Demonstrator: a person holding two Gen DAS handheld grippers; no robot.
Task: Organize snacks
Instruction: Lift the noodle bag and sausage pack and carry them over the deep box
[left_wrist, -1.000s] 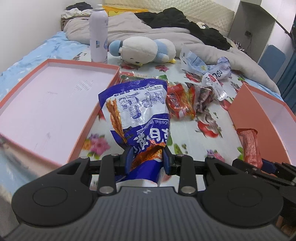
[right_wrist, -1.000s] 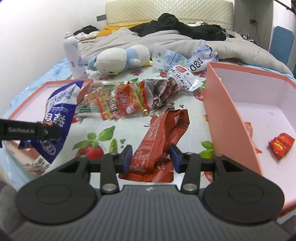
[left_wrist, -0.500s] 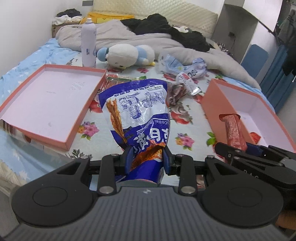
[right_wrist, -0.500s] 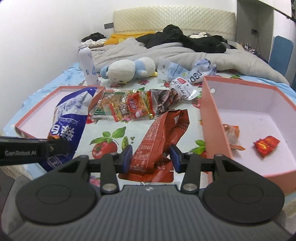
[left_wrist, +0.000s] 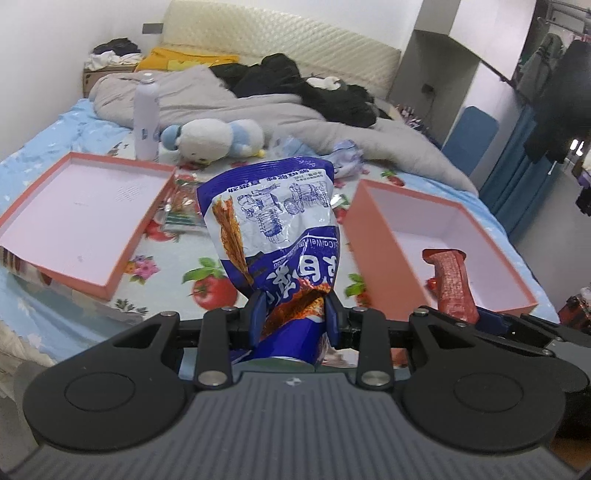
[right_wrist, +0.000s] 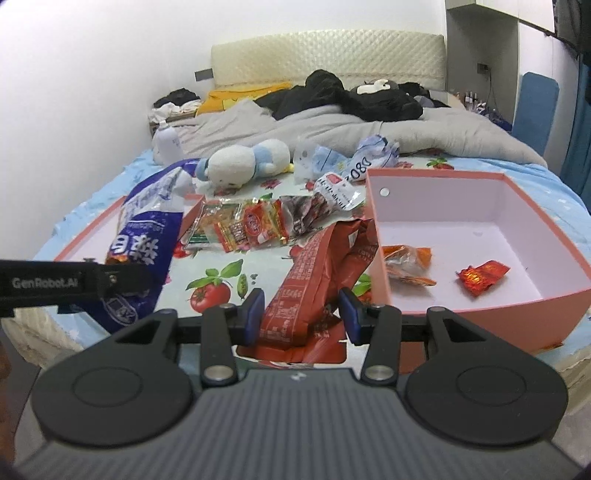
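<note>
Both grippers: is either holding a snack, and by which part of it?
Left gripper pinches the blue snack bag at its crumpled lower end. Right gripper grips the red snack bag near its lower end.

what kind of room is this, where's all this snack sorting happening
A bedroom, by the look of it: the snacks and boxes lie on a bed with a padded headboard, a rumpled grey duvet and a plush toy. Clothes hanging at the right edge suggest a wardrobe area.

White walls (right_wrist: 92, 74) fill the upper left. A cream quilted headboard (right_wrist: 328, 55) spans the top centre above a bed with grey duvet (right_wrist: 443, 136). Blue curtains (left_wrist: 513, 177) hang at right.
</note>
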